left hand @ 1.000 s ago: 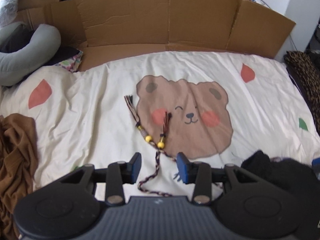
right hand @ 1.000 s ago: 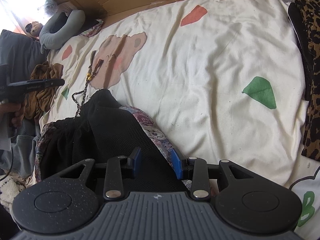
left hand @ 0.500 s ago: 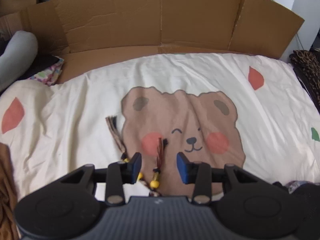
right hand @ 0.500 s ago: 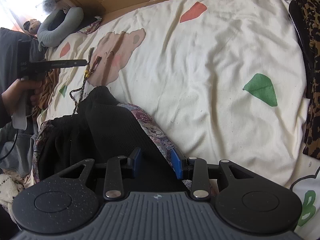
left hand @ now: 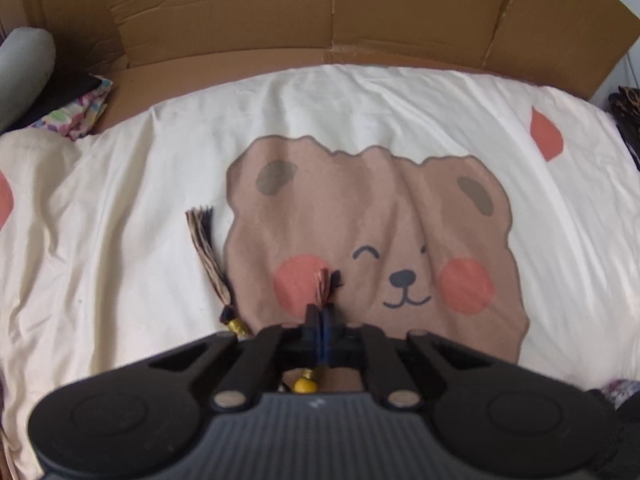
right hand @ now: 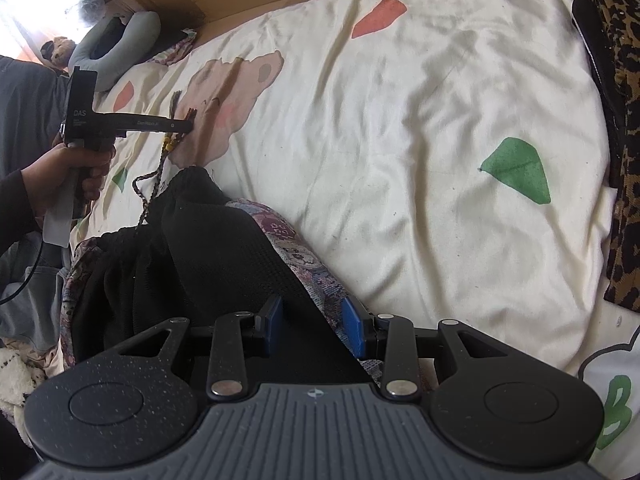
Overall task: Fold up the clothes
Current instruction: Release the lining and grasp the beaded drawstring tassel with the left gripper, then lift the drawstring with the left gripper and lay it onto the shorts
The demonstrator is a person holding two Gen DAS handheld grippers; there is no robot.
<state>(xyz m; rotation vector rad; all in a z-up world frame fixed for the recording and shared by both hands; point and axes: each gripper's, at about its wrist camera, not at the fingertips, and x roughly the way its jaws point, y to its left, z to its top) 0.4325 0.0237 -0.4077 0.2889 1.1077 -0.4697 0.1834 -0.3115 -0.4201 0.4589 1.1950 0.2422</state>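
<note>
On the bear sheet (left hand: 380, 220), the left gripper (left hand: 321, 322) pinches a tassel (left hand: 324, 284); the right gripper (right hand: 312, 320) clasps the black garment (right hand: 224, 252).

There is one bed sheet (left hand: 160, 288) with one big bear face (left hand: 372, 248) printed on it; the bear has two ears, two pink cheeks and one nose; there are two tassels (left hand: 208, 248) on one braided cord (right hand: 152, 184); one yellow bead (left hand: 305, 385) shows plainly; one big cardboard sheet (left hand: 320, 4) stands behind; there is one grey neck pillow (right hand: 116, 56); one black garment (right hand: 224, 256); one leopard-print cloth (right hand: 624, 128); two grippers, the left gripper (left hand: 321, 320) and the right gripper (right hand: 312, 320); one hand (right hand: 60, 184) shows.
</note>
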